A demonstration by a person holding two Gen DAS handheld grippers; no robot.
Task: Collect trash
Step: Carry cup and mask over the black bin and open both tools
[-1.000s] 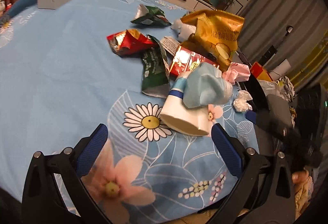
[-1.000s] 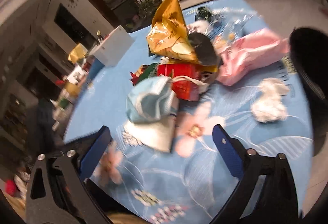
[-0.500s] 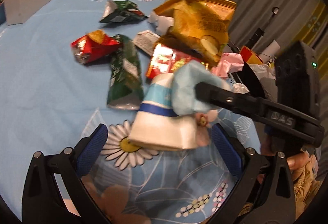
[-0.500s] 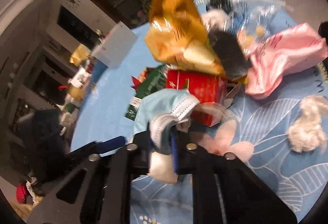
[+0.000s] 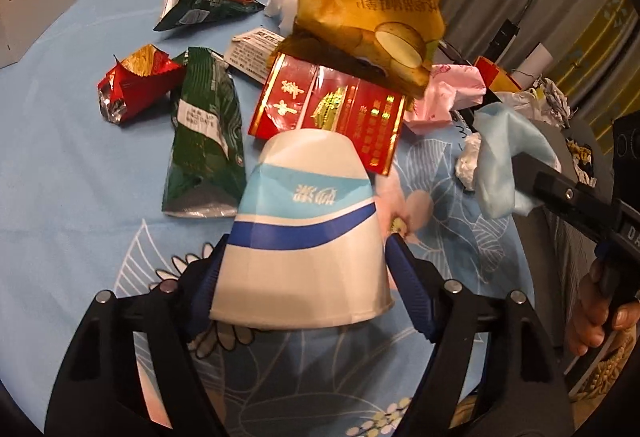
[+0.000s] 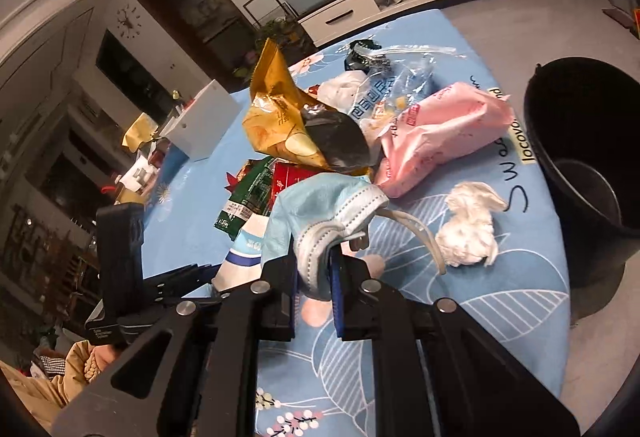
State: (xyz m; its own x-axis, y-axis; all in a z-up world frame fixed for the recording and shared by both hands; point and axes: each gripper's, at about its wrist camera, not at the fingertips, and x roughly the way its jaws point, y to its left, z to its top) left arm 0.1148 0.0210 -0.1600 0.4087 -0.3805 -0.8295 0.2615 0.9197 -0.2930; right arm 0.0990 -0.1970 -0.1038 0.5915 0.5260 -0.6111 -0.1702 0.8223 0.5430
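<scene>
- My left tool (image 5: 304, 273) sits low over the counter (image 5: 72, 165), its jaws closing around an upturned paper cup (image 5: 308, 233). The cup stands mouth down on the blue floral cloth between the blue pads; the right pad looks just at the rim, but I cannot tell whether either pad presses yet.
- My right tool (image 6: 314, 273) is narrow, clamped on a crumpled light-blue face mask (image 6: 320, 209). The mask bunches up above the pads, and its white ear loop (image 6: 416, 225) trails off to the right.
- From the left camera, the mask (image 5: 508, 157) hangs at the tip of the right tool, to the right of the cup and apart from it.
- Behind the cup lies a flattened red carton (image 5: 328, 109); a yellow chip bag (image 5: 372, 1) is tilted over its far edge.
- Left of the carton: a long green wrapper (image 5: 208, 141), a crumpled red foil wrapper (image 5: 136, 85), and farther back another green wrapper (image 5: 204, 1).
- A pink wrapper (image 6: 436, 129) lies right of the chip bag, and a white tissue wad (image 6: 468, 229) lies nearer, by the counter's right edge.
- A black bucket (image 6: 584, 141) stands on the floor just off that edge.
- A white box (image 6: 204, 125) sits at the far left of the counter.
</scene>
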